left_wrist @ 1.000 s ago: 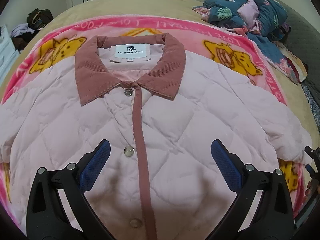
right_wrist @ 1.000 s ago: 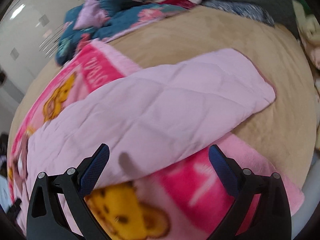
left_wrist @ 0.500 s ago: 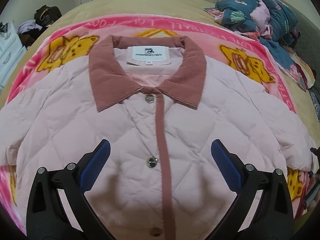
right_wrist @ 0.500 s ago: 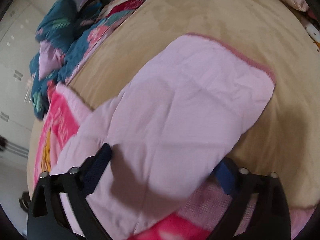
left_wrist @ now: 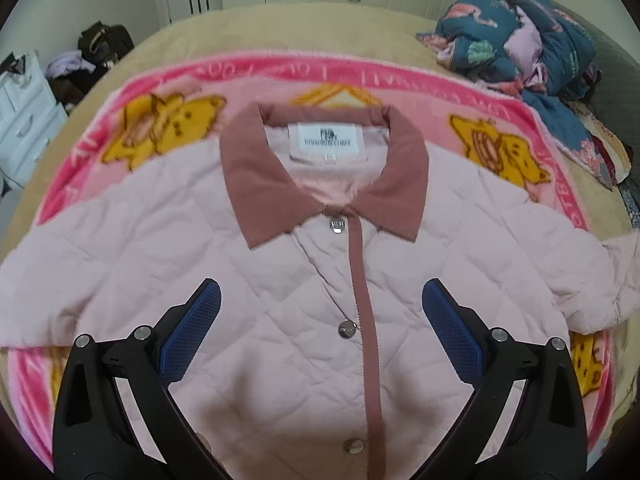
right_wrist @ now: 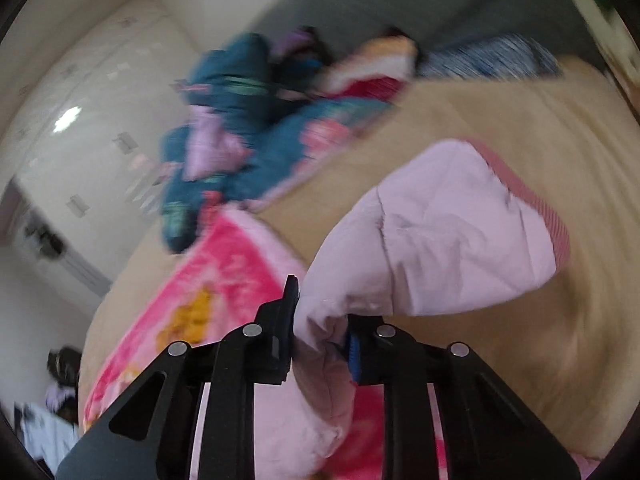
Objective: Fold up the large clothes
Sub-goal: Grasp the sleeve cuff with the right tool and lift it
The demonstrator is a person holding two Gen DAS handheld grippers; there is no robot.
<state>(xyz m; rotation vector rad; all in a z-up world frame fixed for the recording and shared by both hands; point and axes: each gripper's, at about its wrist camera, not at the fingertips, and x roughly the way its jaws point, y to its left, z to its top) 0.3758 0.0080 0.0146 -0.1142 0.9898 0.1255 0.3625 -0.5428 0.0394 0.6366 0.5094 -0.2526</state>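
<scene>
A pale pink quilted jacket (left_wrist: 280, 280) lies face up and buttoned on a pink cartoon blanket (left_wrist: 400, 80), which is spread over the tan bed (left_wrist: 280, 28). Its dusty-rose collar (left_wrist: 272, 184) points toward the far end of the bed, and the white neck label (left_wrist: 326, 140) sits just inside the collar. The left gripper (left_wrist: 320, 320) hangs over the jacket's chest with its blue-padded fingers (left_wrist: 188, 332) spread wide and nothing between them. The right gripper (right_wrist: 320, 332) has its fingers pinched tight on the jacket's sleeve (right_wrist: 440, 240), whose striped cuff (right_wrist: 552, 232) sticks up past the fingers, above the bed. Beyond the jacket's right shoulder lies a heap of blue patterned bedding (left_wrist: 520, 40).
</scene>
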